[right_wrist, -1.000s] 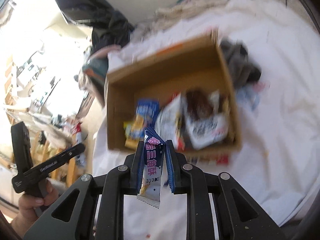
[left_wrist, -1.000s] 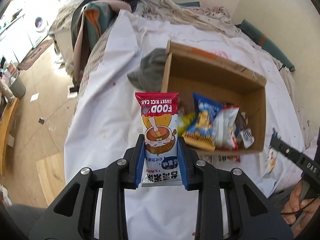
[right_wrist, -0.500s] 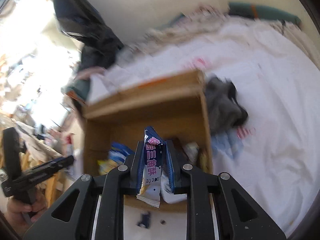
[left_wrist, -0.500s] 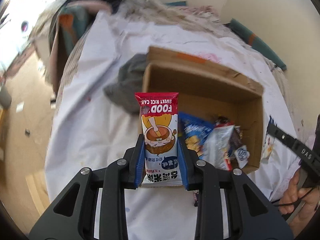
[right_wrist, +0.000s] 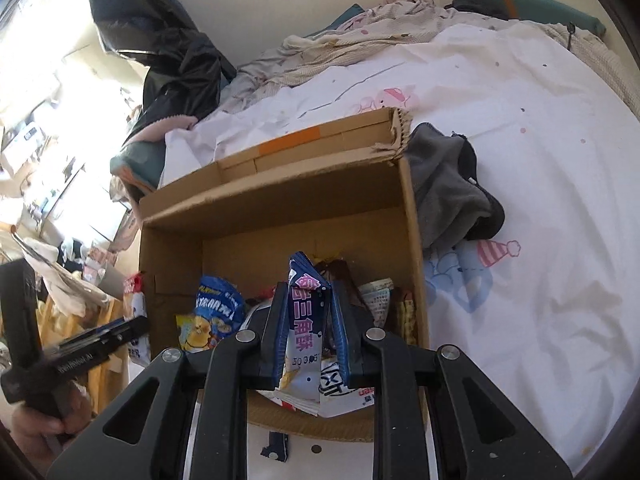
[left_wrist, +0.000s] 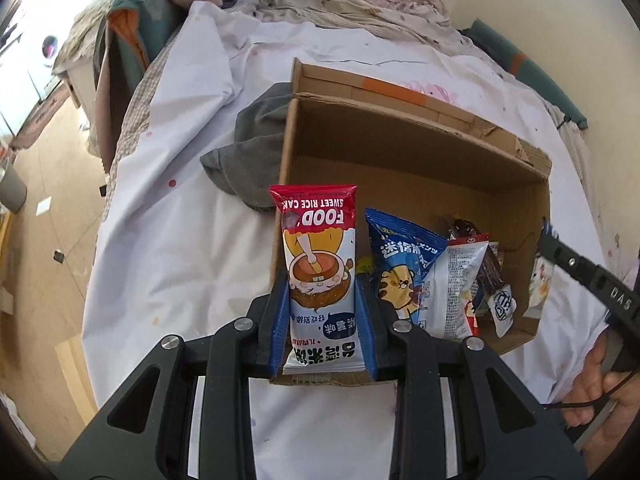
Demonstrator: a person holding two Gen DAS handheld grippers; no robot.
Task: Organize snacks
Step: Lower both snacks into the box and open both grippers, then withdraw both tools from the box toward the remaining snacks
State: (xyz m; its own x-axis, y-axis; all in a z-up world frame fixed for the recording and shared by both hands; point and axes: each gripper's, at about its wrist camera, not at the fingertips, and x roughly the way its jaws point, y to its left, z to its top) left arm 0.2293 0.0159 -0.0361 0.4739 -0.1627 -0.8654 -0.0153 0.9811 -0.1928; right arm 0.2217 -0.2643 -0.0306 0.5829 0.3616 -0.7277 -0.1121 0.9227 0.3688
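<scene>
My left gripper is shut on a red and white sweet rice cake packet, held upright over the near left corner of an open cardboard box. The box holds several snack bags, among them a blue tiger bag. My right gripper is shut on a dark blue and white snack packet, held over the box's near edge above the snacks inside, including a blue bag. The right gripper's tip also shows at the right of the left wrist view.
The box lies on a bed with a white printed sheet. A grey cloth lies against the box's side; it also shows in the right wrist view. Rumpled bedding and dark clothes pile at the bed's far end. The floor lies left.
Both grippers have moved closer to the box while still holding their packets. The right gripper has dropped lower, so the box now fills more of its view.
</scene>
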